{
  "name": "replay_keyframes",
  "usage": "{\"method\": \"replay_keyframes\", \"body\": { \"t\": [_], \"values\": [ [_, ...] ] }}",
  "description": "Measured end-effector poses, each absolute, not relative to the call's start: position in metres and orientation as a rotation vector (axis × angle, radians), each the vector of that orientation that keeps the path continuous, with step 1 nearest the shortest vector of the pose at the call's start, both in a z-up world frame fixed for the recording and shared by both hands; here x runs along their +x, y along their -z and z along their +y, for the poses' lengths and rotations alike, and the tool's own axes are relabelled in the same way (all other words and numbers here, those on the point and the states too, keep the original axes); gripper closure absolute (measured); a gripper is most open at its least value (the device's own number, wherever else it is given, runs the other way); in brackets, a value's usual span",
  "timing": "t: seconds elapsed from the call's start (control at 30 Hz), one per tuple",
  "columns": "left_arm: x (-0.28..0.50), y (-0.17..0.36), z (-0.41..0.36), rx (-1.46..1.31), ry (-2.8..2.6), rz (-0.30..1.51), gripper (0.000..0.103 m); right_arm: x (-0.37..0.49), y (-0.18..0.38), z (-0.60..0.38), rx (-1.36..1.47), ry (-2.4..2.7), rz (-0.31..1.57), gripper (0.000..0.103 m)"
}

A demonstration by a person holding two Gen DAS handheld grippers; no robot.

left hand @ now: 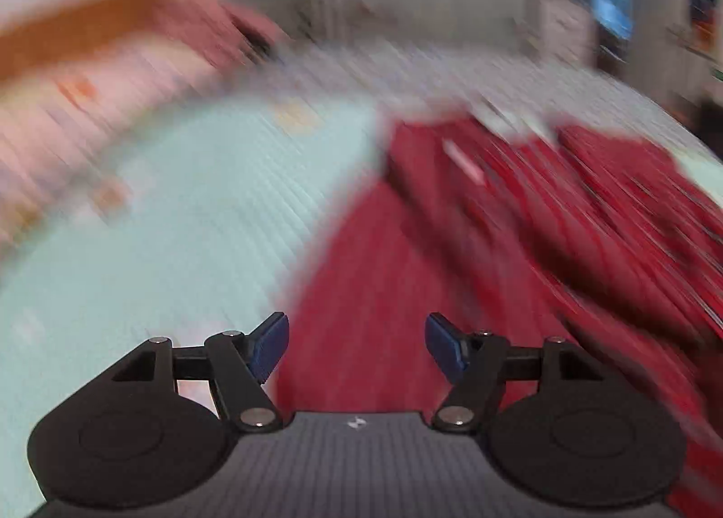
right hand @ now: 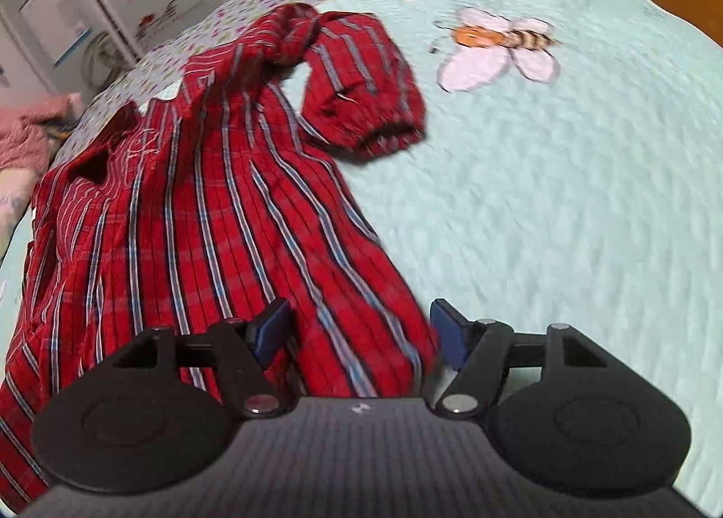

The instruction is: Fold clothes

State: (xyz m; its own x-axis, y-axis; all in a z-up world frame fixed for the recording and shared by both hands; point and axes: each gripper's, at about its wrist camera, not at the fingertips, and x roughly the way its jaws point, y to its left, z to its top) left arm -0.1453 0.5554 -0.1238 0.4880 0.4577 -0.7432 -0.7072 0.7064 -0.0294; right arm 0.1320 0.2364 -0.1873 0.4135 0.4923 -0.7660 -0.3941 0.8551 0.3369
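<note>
My right tongs [right hand: 359,332] stood released, straddling the hem of the red striped cotton shirt [right hand: 203,201]. My left tongs [left hand: 357,348], released too, hung over its blurred edge. It sprawled unfolded on the pale-green quilted bedspread [right hand: 565,201]. I judged the hem needed pinching.

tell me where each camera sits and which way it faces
Left wrist: rides the left tongs, looking forward over the red shirt and mint bedspread; heavily blurred; open blue fingers show.
Right wrist: rides the right tongs, facing the striped shirt and a bee print; open fingers straddle a fold.
Shared: shirt, bedspread.
</note>
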Motion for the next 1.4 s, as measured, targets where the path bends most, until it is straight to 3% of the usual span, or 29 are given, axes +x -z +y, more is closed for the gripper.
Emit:
{"method": "replay_keyframes", "body": {
  "t": [0.13, 0.3, 0.5, 0.53, 0.57, 0.63, 0.67, 0.7, 0.73, 0.8, 0.97, 1.0, 1.1, 1.23, 1.33, 1.37, 1.4],
  "values": [
    [-0.154, 0.155, 0.528, -0.621, -0.634, 0.856, 0.034, 0.124, 0.188, 0.235, 0.114, -0.562, 1.024, 0.030],
    [-0.148, 0.181, 0.545, -0.974, -0.662, 0.718, 0.033, 0.100, 0.189, 0.225, 0.138, -0.547, 1.034, 0.029],
    [-0.113, 0.193, 0.553, -0.940, -0.684, 0.588, 0.032, 0.097, 0.192, 0.234, 0.128, -0.566, 1.007, 0.021],
    [-0.107, 0.194, 0.555, -0.933, -0.667, 0.588, 0.049, 0.096, 0.193, 0.237, 0.122, -0.577, 0.999, 0.021],
    [-0.101, 0.196, 0.558, -0.939, -0.640, 0.595, 0.102, 0.097, 0.193, 0.240, 0.108, -0.591, 0.994, 0.022],
    [-0.090, 0.199, 0.564, -0.950, -0.587, 0.609, 0.100, 0.097, 0.193, 0.249, 0.051, -0.603, 0.989, 0.033],
    [-0.090, 0.196, 0.567, -0.937, -0.581, 0.612, 0.100, 0.098, 0.192, 0.254, 0.017, -0.611, 0.991, 0.051],
    [-0.095, 0.185, 0.570, -0.891, -0.600, 0.617, 0.100, 0.101, 0.189, 0.256, 0.008, -0.628, 1.002, 0.079],
    [-0.101, 0.172, 0.574, -0.833, -0.627, 0.624, 0.100, 0.105, 0.186, 0.257, 0.004, -0.645, 1.014, 0.091],
    [-0.120, 0.141, 0.583, -0.720, -0.694, 0.634, 0.100, 0.112, 0.174, 0.258, -0.036, -0.656, 1.016, 0.092],
    [-0.175, 0.060, 0.626, -0.453, -0.922, 0.622, 0.100, 0.132, 0.128, 0.248, -0.165, -0.587, 0.898, 0.092],
    [-0.176, 0.057, 0.631, -0.422, -0.934, 0.645, 0.100, 0.134, 0.129, 0.246, -0.177, -0.565, 0.883, 0.088],
    [-0.173, 0.070, 0.639, -0.440, -0.875, 0.745, 0.097, 0.138, 0.134, 0.241, -0.208, -0.498, 0.845, 0.069],
    [-0.195, 0.090, 0.624, -0.535, -0.865, 0.737, 0.088, 0.143, 0.141, 0.235, -0.248, -0.410, 0.792, 0.064],
    [-0.221, 0.098, 0.595, -0.594, -0.749, 0.689, 0.080, 0.107, 0.112, 0.229, -0.197, -0.404, 0.641, 0.061],
    [-0.227, 0.102, 0.585, -0.627, -0.722, 0.698, 0.076, 0.092, 0.103, 0.232, -0.195, -0.458, 0.600, 0.056],
    [-0.233, 0.107, 0.575, -0.665, -0.699, 0.714, 0.074, 0.078, 0.095, 0.235, -0.196, -0.521, 0.560, 0.044]
  ]
}}
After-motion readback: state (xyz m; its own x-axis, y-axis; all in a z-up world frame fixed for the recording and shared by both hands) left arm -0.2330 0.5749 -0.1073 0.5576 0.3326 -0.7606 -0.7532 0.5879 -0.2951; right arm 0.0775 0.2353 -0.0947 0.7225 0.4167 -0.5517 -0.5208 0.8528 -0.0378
